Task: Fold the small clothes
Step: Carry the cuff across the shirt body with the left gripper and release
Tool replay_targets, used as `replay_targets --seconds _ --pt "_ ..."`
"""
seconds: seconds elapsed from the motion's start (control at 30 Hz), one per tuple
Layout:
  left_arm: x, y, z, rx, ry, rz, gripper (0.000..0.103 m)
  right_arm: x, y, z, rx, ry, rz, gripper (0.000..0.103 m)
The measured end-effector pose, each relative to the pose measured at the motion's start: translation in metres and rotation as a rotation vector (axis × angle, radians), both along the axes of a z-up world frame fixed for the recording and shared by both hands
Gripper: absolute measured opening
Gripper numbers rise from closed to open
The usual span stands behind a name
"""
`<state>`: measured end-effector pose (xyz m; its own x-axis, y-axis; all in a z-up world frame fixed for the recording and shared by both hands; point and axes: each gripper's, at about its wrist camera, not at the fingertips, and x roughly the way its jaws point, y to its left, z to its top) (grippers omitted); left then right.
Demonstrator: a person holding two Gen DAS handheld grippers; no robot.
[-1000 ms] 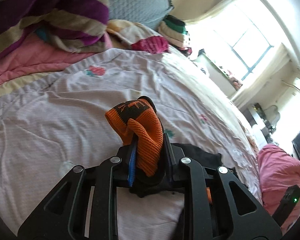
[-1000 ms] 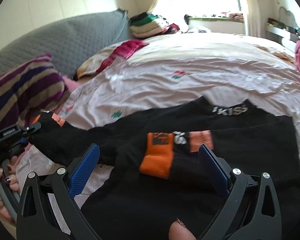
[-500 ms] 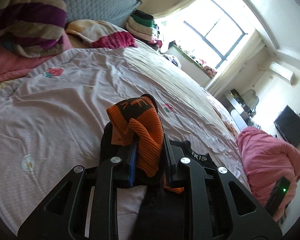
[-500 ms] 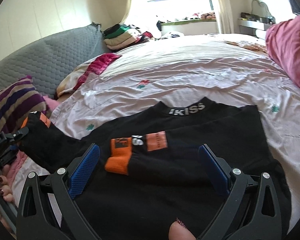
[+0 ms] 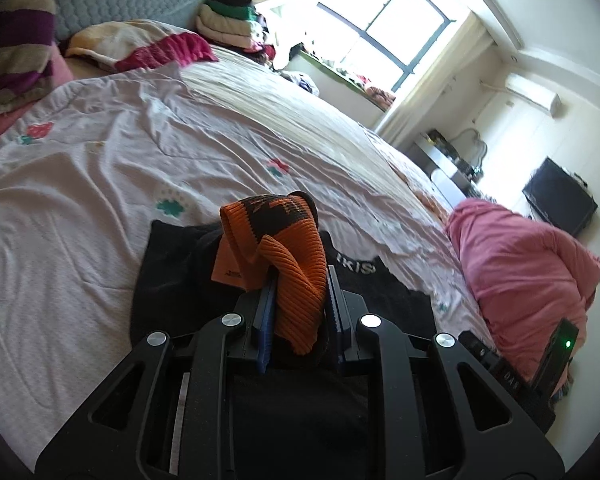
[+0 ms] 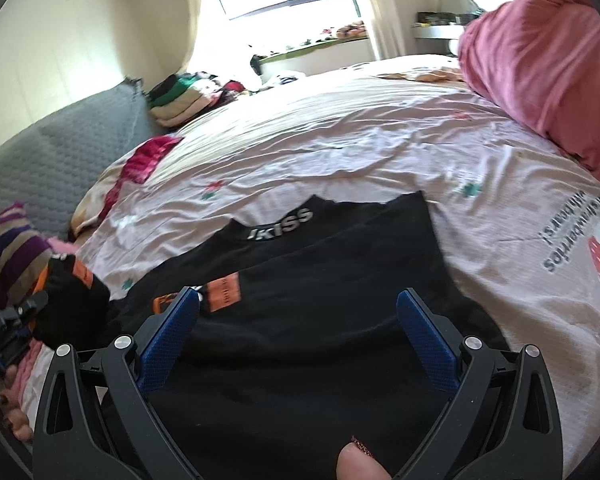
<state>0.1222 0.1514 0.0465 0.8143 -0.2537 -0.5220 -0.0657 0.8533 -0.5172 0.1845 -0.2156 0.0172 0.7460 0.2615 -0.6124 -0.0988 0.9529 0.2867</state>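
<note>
Top [image 6: 320,340] flat on bed [image 6: 340,160]; blanket heap [image 6: 548,60] at right.

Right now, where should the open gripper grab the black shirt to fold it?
Probably the shirt's right edge, coming in low from the right over the bare bedsheet. That edge lies flat and free there, while the left gripper already pinches the orange cuff.

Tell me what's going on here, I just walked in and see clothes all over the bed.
A person is folding a black top spread on the bed, a claw in each hand. The left claw is shut on the orange cuff of one sleeve, holding it above the garment. The right claw hangs open over the top's body, gripping nothing.
</note>
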Motion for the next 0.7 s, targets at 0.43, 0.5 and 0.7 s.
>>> replay_targets --seconds 0.43,0.5,0.7 --pt "0.023 -0.052 -0.027 0.025 0.086 -0.153 0.009 0.000 -0.040 -0.007 0.042 0.030 -0.100 0.098" --pt "0.025 -0.058 -0.033 0.019 0.101 -0.172 0.009 -0.001 -0.042 -0.008 0.045 0.035 -0.104 0.098" --pt "0.023 -0.062 -0.030 0.021 0.094 -0.188 0.020 -0.001 -0.033 -0.011 0.042 0.067 -0.069 0.098"
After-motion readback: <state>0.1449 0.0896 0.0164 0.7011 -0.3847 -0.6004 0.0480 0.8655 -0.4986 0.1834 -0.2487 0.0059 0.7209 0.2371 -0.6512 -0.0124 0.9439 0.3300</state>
